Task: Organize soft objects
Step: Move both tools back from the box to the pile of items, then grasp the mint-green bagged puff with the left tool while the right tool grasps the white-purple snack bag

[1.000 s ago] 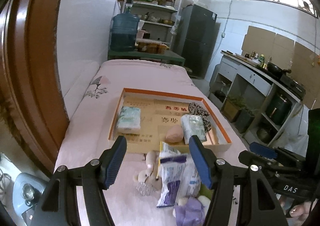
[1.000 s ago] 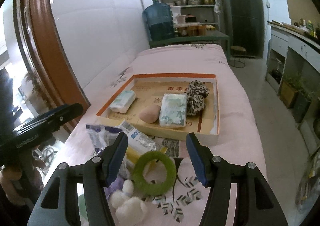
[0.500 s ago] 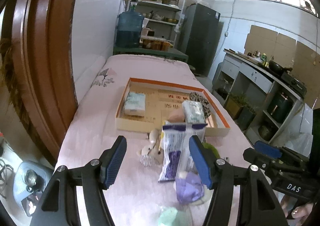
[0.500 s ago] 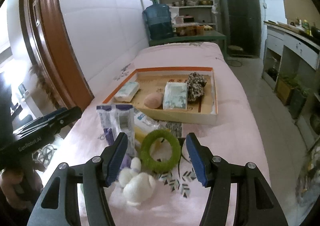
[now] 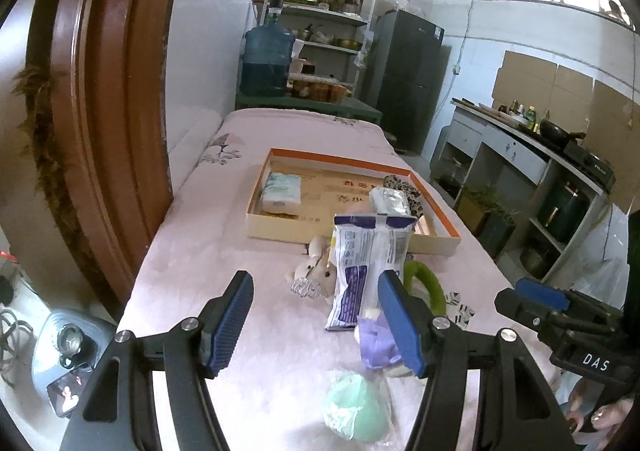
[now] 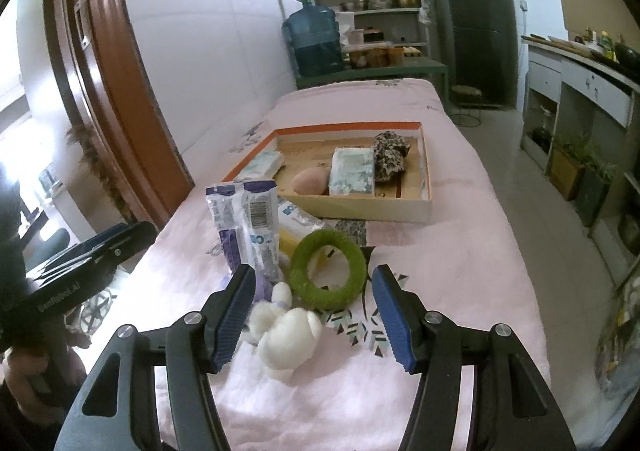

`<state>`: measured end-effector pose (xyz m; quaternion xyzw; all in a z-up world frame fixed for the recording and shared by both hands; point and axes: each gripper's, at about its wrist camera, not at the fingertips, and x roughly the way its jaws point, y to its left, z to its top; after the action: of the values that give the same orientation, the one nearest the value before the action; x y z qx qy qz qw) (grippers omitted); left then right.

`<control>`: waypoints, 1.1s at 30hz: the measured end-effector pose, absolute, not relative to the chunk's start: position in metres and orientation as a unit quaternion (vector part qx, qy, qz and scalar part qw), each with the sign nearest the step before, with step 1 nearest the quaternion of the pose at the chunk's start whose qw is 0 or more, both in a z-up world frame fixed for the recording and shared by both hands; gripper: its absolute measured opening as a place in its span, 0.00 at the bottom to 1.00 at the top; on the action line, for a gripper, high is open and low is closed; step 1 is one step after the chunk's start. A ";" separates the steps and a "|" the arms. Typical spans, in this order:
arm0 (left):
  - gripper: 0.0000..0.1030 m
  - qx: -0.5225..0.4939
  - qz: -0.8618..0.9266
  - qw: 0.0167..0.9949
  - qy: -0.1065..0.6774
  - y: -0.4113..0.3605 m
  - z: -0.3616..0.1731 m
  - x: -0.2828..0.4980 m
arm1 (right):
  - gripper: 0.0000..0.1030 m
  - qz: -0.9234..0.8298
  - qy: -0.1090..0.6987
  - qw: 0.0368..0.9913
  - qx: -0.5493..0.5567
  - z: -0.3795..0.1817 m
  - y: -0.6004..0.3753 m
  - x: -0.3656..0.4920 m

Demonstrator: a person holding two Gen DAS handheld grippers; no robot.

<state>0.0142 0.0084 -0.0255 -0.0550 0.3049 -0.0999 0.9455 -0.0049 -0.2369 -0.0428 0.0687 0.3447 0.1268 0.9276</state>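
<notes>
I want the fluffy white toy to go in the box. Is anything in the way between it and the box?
Yes. The white plush toy lies just ahead of the open right gripper. Between it and the cardboard box lie the green ring and the upright purple-and-white packet, so it would likely need lifting over them.

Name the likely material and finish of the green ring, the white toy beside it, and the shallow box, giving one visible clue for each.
Green ring: probably fuzzy fabric or flocked foam; matte, napped surface.
White toy: plush, probably stuffed; fluffy, rounded lobes.
Shallow box: looks like printed cardboard; thin straight walls, orange rim, smooth matte face.
</notes>
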 end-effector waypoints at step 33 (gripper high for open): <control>0.62 -0.047 -0.120 0.916 0.379 -0.020 -0.105 -0.006 | 0.61 0.140 0.363 0.919 0.067 -0.060 -0.229 -0.017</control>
<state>-0.0057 -0.0200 -0.1054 -0.0466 0.3791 -0.1199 0.9164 -0.0169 -0.2289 -0.0600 0.0673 0.3630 0.1396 0.9188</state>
